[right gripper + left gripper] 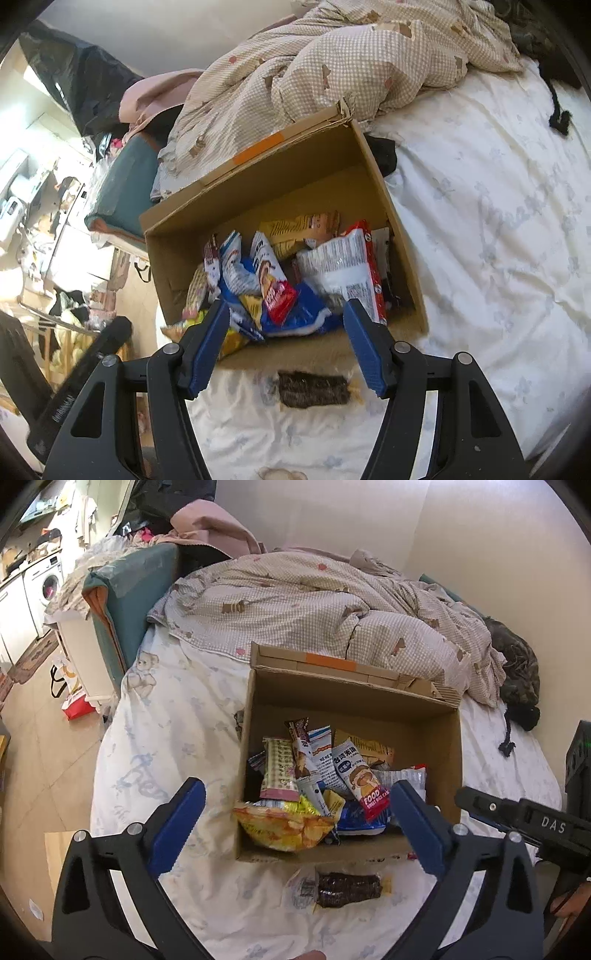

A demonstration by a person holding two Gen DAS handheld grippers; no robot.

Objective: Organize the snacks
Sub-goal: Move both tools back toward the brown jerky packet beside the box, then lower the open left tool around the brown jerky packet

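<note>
An open cardboard box (369, 705) (266, 184) stands on the bed, filled with several snack packets: a yellow chip bag (288, 827), a red-ended rice cake pack (364, 779) (273, 284), a white and red bag (343, 269). One dark snack in a clear wrapper (340, 886) (314, 389) lies on the sheet just in front of the box. My left gripper (299, 794) hangs open above the box's near edge, nothing between its blue fingers. My right gripper (286, 308) is open too, empty, over the box's front. The right gripper's black body (524, 819) shows at the right of the left wrist view.
A crumpled checked duvet (314, 605) lies behind the box. White printed sheet (498, 221) stretches to the right. A dark bundle (517, 675) rests by the wall. A teal headboard (125, 602) and a cluttered floor with a red bag (75, 707) lie to the left.
</note>
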